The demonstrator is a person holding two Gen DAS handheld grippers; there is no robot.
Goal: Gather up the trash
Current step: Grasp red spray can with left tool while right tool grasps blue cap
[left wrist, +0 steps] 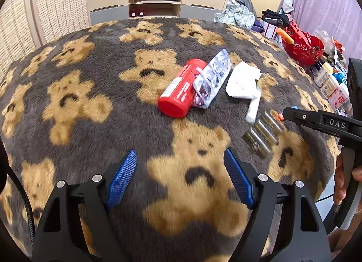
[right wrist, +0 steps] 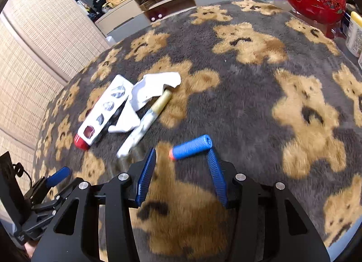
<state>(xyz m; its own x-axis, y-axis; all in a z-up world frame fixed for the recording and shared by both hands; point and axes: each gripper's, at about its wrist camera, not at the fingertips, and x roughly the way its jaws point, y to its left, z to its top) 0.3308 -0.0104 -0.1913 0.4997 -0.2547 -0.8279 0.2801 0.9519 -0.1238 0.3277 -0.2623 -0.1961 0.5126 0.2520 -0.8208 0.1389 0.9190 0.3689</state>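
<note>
Left wrist view: the left gripper (left wrist: 179, 179) hangs with jaws apart over the grey teddy-bear fleece blanket (left wrist: 113, 126); a red plastic canister (left wrist: 181, 87) lies beyond, under a silver blister pack (left wrist: 212, 76). Right wrist view: the right gripper (right wrist: 183, 176) has jaws apart, nothing clamped; a blue foam dart (right wrist: 192, 150) lies at its right fingertip.

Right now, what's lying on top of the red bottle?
A silver blister pack leans across the red bottle, which lies on its side on the teddy bear blanket. The pack hides part of the bottle's label, so whatever is printed there cannot be read.
</note>
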